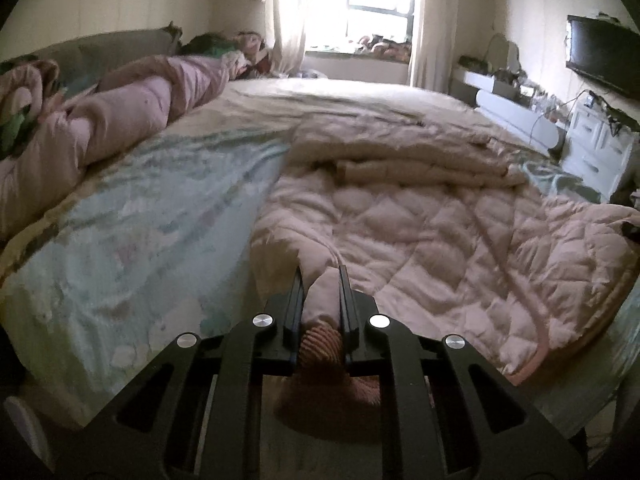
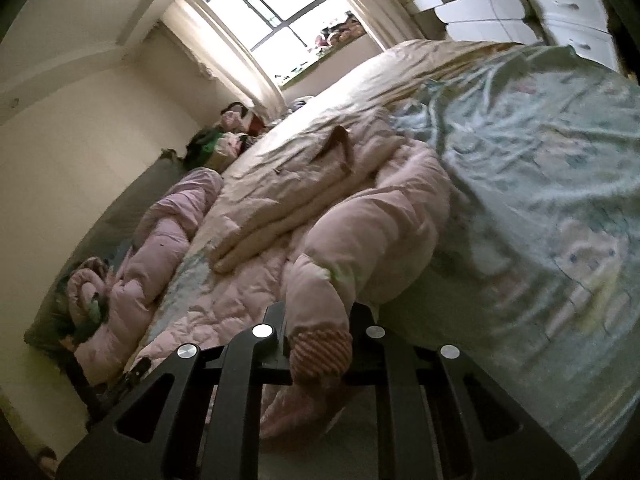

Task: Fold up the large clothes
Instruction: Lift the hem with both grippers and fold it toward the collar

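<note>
Ribbed pink knit cuff (image 1: 320,344) sits nearest my left wrist camera, clamped between the fingers of my left gripper (image 1: 322,280). I grip it there so the sleeve comes up with my hand. Beyond, the pale pink quilted padded coat (image 1: 420,232) lies spread on the mint floral bedsheet (image 1: 132,220), its long axis running away toward the window.

Right view: my right gripper (image 2: 320,316) is clenched on the other striped cuff (image 2: 320,350), the puffy sleeve (image 2: 360,240) arching off the bed.
</note>
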The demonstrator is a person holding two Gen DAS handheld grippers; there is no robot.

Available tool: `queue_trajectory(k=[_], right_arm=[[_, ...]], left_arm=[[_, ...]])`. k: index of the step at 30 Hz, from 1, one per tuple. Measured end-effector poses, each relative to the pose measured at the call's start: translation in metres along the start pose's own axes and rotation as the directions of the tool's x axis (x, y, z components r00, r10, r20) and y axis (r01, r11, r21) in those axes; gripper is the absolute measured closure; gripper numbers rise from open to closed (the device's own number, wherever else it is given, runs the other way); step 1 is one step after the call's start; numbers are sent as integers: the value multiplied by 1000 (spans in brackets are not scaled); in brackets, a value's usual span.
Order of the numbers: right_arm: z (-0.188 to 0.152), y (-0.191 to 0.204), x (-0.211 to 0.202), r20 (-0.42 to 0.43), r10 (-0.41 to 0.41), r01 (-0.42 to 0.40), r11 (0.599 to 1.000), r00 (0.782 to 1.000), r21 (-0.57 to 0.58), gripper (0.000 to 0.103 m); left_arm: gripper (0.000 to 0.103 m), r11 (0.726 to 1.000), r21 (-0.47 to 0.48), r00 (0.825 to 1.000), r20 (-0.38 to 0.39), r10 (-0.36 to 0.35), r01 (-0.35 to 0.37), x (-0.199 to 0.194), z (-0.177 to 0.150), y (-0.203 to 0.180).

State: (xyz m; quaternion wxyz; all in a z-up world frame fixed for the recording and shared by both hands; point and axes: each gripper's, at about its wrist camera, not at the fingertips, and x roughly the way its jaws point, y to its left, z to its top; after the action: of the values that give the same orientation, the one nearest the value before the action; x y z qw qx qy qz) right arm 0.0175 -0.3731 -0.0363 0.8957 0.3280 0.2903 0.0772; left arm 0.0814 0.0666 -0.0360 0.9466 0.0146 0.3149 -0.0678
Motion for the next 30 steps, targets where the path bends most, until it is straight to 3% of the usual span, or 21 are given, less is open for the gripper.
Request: queue_trajectory(k=[10, 17, 23, 30], right_arm=[[49, 24, 35, 18, 71, -71, 997, 997, -13, 91], [107, 39, 76, 42, 119, -119, 993, 992, 2, 91], [156, 39, 113, 67, 135, -137, 990, 989, 40, 91], [227, 30, 180, 113, 98, -109, 990, 989, 87, 91]], left_arm=[[95, 998, 22, 995, 80, -65, 64, 7, 67, -12], [95, 996, 83, 993, 110, -48, 39, 42, 130, -25], [95, 998, 45, 992, 122, -38, 32, 79, 182, -17], [95, 999, -35, 993, 114, -19, 23, 144, 247, 0]])
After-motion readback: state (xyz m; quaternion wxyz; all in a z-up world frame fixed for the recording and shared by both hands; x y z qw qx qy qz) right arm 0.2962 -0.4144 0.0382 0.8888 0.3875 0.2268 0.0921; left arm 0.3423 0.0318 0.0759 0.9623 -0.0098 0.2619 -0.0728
